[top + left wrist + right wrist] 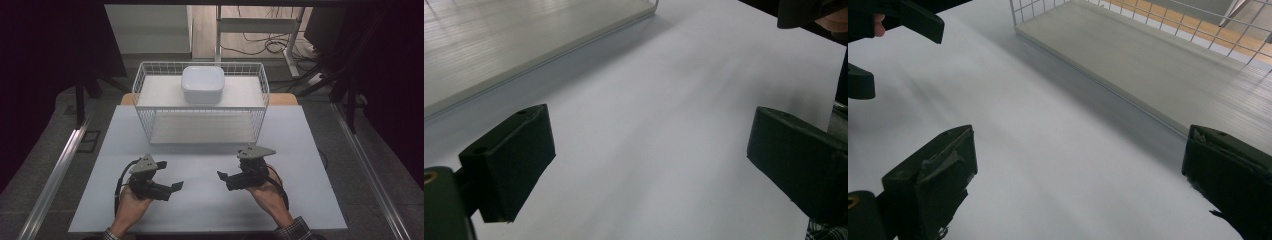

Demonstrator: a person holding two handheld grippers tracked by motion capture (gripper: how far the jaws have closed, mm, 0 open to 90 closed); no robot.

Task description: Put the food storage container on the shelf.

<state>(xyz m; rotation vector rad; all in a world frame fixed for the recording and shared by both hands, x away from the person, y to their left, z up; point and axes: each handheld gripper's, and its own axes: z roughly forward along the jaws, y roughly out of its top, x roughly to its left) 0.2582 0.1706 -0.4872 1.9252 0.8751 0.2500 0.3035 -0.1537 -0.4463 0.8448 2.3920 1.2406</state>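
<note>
A white wire rack (142, 95) stands at the back middle of the white table (300, 200). On its upper shelf sits a white rounded-square container (202, 84). Near the front, my left gripper (170, 175) points right and my right gripper (229, 167) points left, facing each other a short way apart. Both are held in hands just above the tabletop. In the left gripper view, the left gripper (649, 160) is open with bare table between its jaws. In the right gripper view, the right gripper (1078, 175) is open too, with nothing in it.
The rack's lower shelf (1148, 60) lies just beyond the grippers, also as a pale board (499, 40) in the left gripper view. Metal rails (55, 175) run along both sides of the table. Cables (265, 45) and a frame stand on the floor behind.
</note>
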